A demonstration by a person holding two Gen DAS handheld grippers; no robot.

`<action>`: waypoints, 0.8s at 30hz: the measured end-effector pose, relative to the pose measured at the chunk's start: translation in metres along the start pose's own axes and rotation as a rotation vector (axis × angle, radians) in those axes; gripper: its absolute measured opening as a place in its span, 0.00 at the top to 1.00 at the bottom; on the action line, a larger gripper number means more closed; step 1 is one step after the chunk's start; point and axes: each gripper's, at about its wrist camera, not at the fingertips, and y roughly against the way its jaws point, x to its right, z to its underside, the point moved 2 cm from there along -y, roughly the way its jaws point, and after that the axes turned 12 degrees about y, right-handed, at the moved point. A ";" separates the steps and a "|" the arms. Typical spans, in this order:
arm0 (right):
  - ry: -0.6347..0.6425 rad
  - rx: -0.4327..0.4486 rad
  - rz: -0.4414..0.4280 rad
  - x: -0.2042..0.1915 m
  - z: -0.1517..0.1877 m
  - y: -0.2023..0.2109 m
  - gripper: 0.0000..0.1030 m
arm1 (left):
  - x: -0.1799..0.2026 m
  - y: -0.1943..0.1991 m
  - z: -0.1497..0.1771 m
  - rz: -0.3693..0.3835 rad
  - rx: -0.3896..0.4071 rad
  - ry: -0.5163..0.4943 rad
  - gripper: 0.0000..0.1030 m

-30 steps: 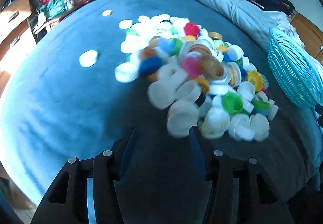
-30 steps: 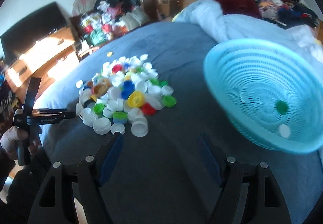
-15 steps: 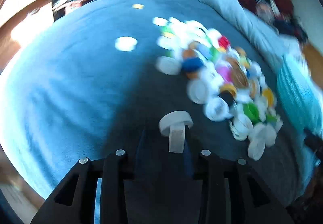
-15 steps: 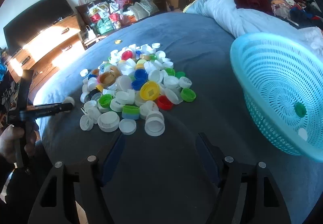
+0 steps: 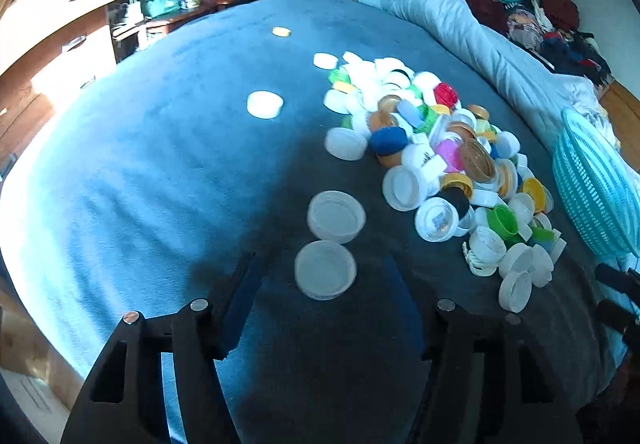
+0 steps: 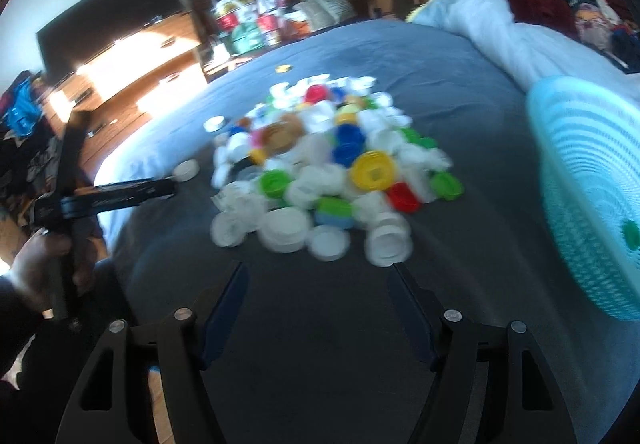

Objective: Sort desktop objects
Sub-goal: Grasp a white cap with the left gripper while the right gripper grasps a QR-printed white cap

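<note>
- left wrist view: the left claw (image 5: 320, 292) is held apart over two white lids (image 5: 325, 275), beside the cap pile (image 5: 436, 148) on the blue bed (image 5: 140, 172).
- the right claw (image 6: 316, 288) is spread wide before the pile, with the teal basket (image 6: 588, 180) at its right.

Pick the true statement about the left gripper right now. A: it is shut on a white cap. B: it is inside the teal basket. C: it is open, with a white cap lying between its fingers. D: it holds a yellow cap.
C: the left gripper is open, and a white cap lies loose on the blue cover between its fingers.

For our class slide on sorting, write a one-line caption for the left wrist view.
Open left tongs above two white caps, beside a pile of mixed bottle caps on a blue bedspread.
</note>
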 end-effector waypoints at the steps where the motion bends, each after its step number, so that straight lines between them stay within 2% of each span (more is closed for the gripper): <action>1: 0.002 -0.002 -0.015 -0.003 -0.001 -0.002 0.32 | 0.004 -0.006 0.000 -0.010 -0.022 -0.014 0.73; 2: 0.002 -0.005 -0.035 -0.007 -0.002 -0.006 0.41 | 0.004 -0.007 0.001 -0.026 -0.038 -0.022 0.76; 4: 0.008 -0.012 -0.069 -0.016 -0.004 -0.014 0.51 | 0.004 -0.005 0.000 -0.018 -0.035 -0.016 0.76; 9: 0.051 -0.040 -0.105 -0.039 -0.014 -0.045 0.51 | 0.004 0.010 0.000 -0.004 -0.013 -0.012 0.76; 12: 0.051 -0.064 -0.066 -0.043 -0.024 -0.065 0.50 | 0.000 0.010 -0.001 -0.005 -0.016 0.007 0.76; 17: 0.061 -0.071 -0.068 -0.055 -0.039 -0.083 0.43 | -0.001 0.008 -0.001 0.008 -0.019 0.005 0.76; 21: 0.111 -0.119 -0.001 -0.064 -0.037 -0.097 0.45 | 0.003 0.004 0.001 0.017 -0.031 0.001 0.76; 23: 0.119 -0.119 0.025 -0.064 -0.037 -0.097 0.61 | 0.005 0.004 0.002 0.023 -0.031 -0.003 0.76; 24: 0.114 -0.118 0.022 -0.062 -0.039 -0.097 0.66 | 0.005 0.005 0.002 0.025 -0.030 -0.003 0.76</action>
